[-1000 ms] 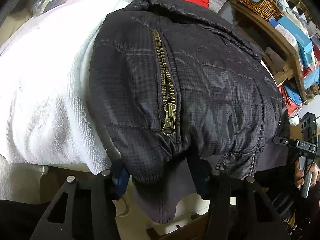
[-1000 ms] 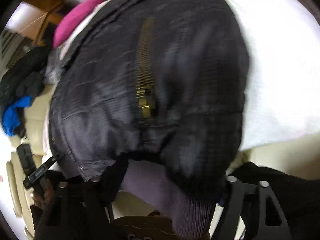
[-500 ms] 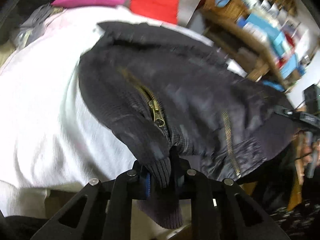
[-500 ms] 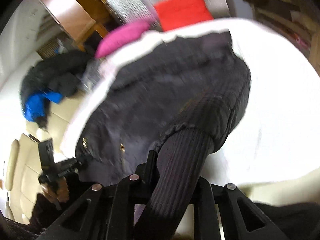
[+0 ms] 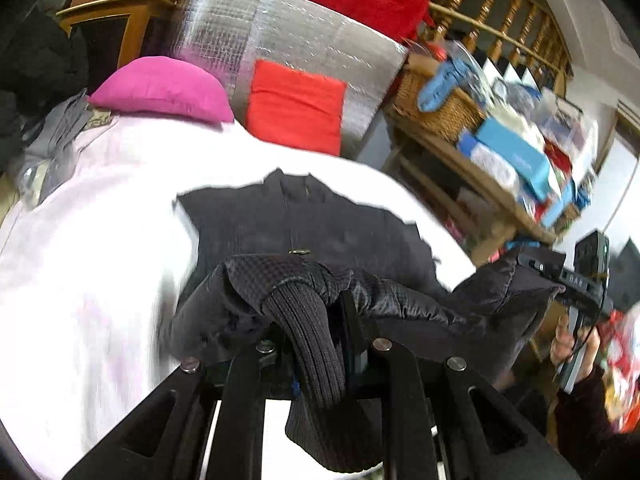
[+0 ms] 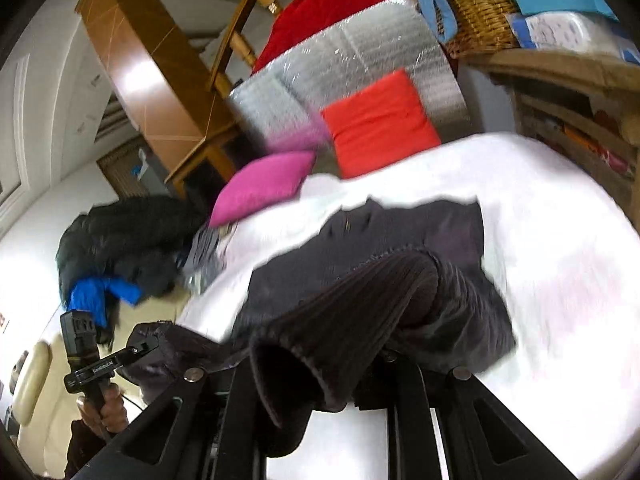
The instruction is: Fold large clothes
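A black quilted jacket [image 5: 320, 224] lies collar-far on a white cloth-covered surface [image 5: 100, 260]. Its near hem is lifted off the cloth. My left gripper [image 5: 316, 336] is shut on the jacket's ribbed hem [image 5: 308, 340], which drapes over the fingers. My right gripper [image 6: 332, 344] is shut on the other ribbed hem corner [image 6: 340, 320]; the jacket [image 6: 400, 232] stretches away behind it. In the left wrist view the right gripper [image 5: 576, 280] shows at the right, holding the hem. In the right wrist view the left gripper [image 6: 104, 360] shows at the lower left.
A pink cushion [image 5: 160, 88] and a red cushion [image 5: 296, 112] lean on a silver foil panel [image 5: 304, 48] at the far end. A wooden shelf with a wicker basket [image 5: 440, 112] and boxes stands at the right. A dark coat pile [image 6: 120, 240] lies at the left.
Both grippers closed on the jacket's ribbed hem and lifted it up and back. The jacket body now lies farther off and flatter, with the hem raised over the fingers.
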`<state>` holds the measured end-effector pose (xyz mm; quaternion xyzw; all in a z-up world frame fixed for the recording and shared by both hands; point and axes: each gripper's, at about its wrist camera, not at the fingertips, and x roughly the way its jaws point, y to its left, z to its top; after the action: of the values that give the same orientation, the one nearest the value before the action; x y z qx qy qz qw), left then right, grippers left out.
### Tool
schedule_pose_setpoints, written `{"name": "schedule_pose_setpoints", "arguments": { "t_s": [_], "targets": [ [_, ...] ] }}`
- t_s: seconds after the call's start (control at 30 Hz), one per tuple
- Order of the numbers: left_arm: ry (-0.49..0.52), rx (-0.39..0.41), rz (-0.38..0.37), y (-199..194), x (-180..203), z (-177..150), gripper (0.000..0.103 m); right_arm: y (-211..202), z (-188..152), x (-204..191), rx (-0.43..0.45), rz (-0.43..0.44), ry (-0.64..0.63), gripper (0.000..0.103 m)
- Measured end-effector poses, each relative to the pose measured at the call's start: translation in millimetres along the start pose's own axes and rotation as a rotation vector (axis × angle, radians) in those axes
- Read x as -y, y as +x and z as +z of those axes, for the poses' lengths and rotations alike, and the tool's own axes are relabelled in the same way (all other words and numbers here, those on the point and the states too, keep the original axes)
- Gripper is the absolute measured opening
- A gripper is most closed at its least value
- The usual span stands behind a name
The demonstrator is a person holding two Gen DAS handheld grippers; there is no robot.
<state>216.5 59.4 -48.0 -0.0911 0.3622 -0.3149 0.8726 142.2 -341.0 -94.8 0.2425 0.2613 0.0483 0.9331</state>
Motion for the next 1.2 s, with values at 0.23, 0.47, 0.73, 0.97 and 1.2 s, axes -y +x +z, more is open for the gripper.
{"name": "schedule_pose_setpoints", "arguments": {
  "t_s": [0.23,0.47,0.73,0.97,1.2],
  "targets": [
    [-0.057,0.000,0.046,78,-39,105,0.017,85,100,12,0.090,-0.044,0.027,0.016],
    [-0.098,-0.098,0.135,193,-91,167,0.016,211,170,55,0.078,-0.105,0.099,0.014],
    [-0.233,-0.172,0.101,291,-153,199,0.017,334,187,121,0.035,-0.206,0.188,0.013],
    [-0.255,-0.216,0.138,346,-179,182,0.021,390,189,162,-0.028,-0.224,0.294,0.015],
    [-0.293,-0.144,0.108,312,-181,173,0.035,361,193,188,-0.002,-0.014,0.501,0.047]
  ]
}}
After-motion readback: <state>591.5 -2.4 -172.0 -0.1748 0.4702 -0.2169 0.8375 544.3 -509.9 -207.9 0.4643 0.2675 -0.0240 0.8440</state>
